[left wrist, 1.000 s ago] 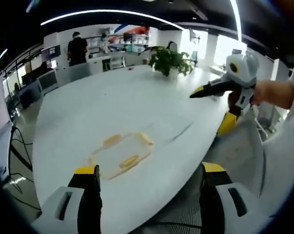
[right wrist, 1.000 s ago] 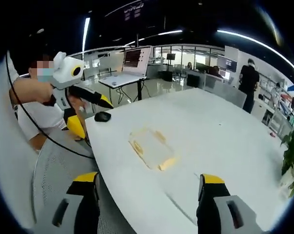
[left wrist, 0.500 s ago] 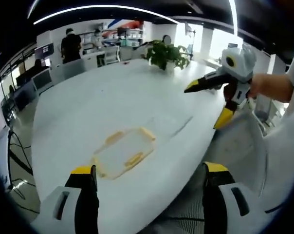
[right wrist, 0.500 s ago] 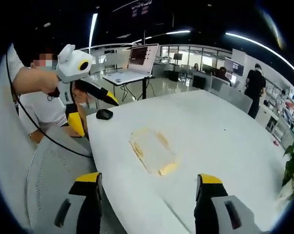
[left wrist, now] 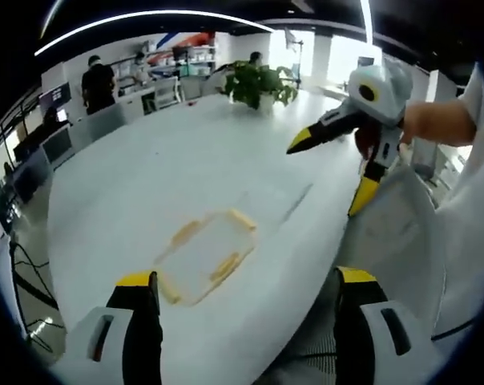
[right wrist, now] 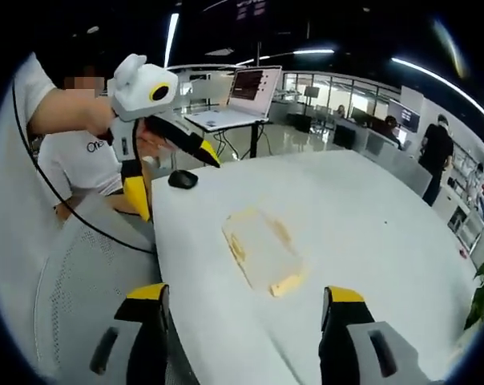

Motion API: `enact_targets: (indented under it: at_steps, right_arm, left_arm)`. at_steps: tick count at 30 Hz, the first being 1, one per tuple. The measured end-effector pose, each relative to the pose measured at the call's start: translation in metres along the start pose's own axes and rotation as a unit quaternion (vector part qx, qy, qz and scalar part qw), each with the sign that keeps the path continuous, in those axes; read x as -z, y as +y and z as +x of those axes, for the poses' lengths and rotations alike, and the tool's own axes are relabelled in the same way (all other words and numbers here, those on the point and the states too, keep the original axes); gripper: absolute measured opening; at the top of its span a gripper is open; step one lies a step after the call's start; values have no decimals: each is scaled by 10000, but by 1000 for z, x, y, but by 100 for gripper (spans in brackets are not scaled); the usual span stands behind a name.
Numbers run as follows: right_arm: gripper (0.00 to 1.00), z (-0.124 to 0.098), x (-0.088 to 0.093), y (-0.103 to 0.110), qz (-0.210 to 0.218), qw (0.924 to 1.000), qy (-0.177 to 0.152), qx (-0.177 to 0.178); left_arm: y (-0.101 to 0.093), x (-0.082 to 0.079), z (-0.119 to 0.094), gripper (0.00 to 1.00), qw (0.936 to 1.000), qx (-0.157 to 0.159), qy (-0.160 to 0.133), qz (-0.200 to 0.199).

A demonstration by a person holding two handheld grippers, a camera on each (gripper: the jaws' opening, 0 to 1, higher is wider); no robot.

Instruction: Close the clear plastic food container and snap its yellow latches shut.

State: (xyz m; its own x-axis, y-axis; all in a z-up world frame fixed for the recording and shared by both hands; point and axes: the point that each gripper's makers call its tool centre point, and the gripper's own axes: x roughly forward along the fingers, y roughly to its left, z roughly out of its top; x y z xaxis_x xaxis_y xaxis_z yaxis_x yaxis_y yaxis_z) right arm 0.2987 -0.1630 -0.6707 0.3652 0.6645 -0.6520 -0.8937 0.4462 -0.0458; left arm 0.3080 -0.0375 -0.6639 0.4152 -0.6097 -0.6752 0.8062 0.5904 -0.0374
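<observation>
Fingers on both the left gripper (left wrist: pixel 242 293) and right gripper (right wrist: pixel 242 301) spread empty, approaching; next, reach the clear container (right wrist: pixel 262 250) mid-frame on the counter (right wrist: pixel 370 216) and press its yellow latches (right wrist: pixel 286 284).

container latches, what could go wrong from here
1. The clear container lies flat near the white table's edge, so a sideways push on a yellow latch could slide it off.
2. Its clear lid blends into the table, so misjudging the rim seems easy.
3. Both tools are open and off the container: the right tool hangs above the table, the left tool near a black mouse it could knock.
</observation>
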Motion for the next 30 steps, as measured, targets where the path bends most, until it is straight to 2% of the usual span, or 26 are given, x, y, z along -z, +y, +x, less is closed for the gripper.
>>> enact_targets:
  at_steps: [5, 8, 12, 16, 22, 25, 30]
  right_arm:
    - [77, 6, 1, -9, -152, 9999, 79, -1]
    - [76, 9, 2, -16, -251, 9996, 129, -1]
    - [76, 15, 8, -24, -552, 9978, 356, -17]
    - [76, 21, 8, -28, -535, 9978, 370, -102]
    - [76, 30, 9, -33, -601, 9972, 437, -129]
    - [76, 35, 10, -34, -718, 9961, 469, -185]
    - [74, 43, 17, -38, -911, 9936, 629, -231]
  left_arm:
    - [2, -1, 6, 88, 9998, 158, 2, 95]
    - [8, 4, 11, 87, 9994, 144, 108, 312]
    - [16, 10, 16, 85, 9988, 167, 245, 392]
    - [26, 10, 17, 83, 9972, 90, 297, 675]
    - [33, 10, 21, 83, 9963, 211, 362, 748]
    - [38, 15, 26, 84, 9960, 255, 453, 727]
    - [49, 27, 32, 84, 9933, 308, 643, 907]
